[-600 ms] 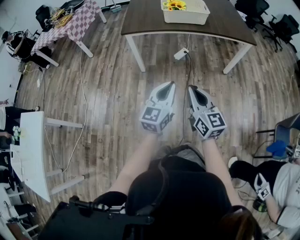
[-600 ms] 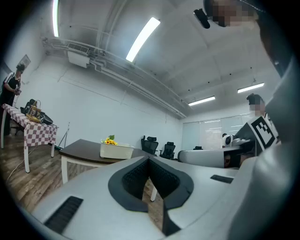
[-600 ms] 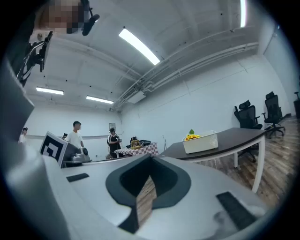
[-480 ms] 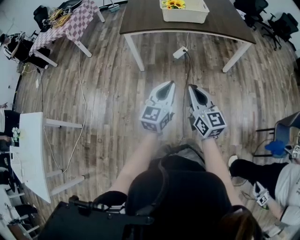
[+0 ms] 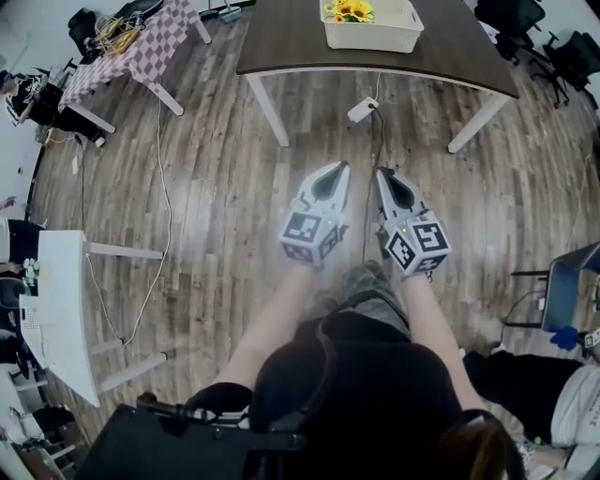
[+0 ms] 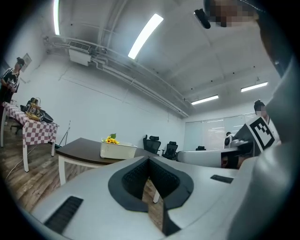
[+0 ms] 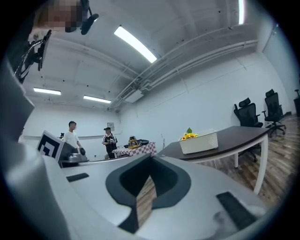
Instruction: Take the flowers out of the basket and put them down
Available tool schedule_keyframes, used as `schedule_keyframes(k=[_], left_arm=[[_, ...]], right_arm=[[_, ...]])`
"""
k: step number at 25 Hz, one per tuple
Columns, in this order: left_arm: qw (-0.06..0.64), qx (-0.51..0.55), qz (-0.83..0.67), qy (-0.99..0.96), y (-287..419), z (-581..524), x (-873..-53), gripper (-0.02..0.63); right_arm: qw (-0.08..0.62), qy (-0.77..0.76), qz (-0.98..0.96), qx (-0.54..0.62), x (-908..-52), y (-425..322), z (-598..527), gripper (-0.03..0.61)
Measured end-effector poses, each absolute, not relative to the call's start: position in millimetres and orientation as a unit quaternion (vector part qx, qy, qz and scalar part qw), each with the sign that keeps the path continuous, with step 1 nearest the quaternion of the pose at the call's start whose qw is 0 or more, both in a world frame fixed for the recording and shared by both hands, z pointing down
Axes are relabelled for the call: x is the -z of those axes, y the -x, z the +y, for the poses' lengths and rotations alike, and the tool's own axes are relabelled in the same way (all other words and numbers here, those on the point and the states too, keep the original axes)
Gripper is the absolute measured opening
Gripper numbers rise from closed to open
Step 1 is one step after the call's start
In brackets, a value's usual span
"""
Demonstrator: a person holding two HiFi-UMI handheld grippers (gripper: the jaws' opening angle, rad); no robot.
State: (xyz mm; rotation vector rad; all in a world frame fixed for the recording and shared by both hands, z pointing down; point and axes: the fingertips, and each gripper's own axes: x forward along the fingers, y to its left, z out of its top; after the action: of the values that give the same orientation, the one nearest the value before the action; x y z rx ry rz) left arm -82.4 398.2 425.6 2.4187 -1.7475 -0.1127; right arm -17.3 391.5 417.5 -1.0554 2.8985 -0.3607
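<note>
Two grippers hang over the wood floor (image 5: 216, 187), well short of the dark table (image 5: 281, 42). Left gripper (image 5: 330, 170) — jaws closed together, nothing between them. Right gripper (image 5: 385, 175), just beside it — likewise closed, empty. Flowers (image 5: 348, 9) sit in the white basket (image 5: 380, 36) on that table.

Flowers (image 5: 349, 9) in basket (image 5: 373, 37) on table (image 5: 281, 33), well ahead of L gripper (image 5: 337, 171); R gripper (image 5: 384, 176) beside it.
</note>
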Motion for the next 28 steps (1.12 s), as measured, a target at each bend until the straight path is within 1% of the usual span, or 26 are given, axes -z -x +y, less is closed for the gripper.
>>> schedule_keyframes(k=[9,17,28], left_arm=[[0.054,0.017,-0.588,-0.807,77.4,316.8,-428.2,0.003],[0.067,0.019,-0.602,-0.795,71.8,260.2,-435.0,0.003],[0.074,0.018,-0.625,-0.777,61.5,209.1,-440.2,0.003]], right_arm=[[0.003,0.323,0.942,0.095,-418.5,17.8,305.7,0.002],[-0.009,0.322,0.941,0.104,-428.0,-4.5,243.5,0.003],[-0.008,0.298,0.948,0.114,-430.3,-17.1,190.6,0.003]])
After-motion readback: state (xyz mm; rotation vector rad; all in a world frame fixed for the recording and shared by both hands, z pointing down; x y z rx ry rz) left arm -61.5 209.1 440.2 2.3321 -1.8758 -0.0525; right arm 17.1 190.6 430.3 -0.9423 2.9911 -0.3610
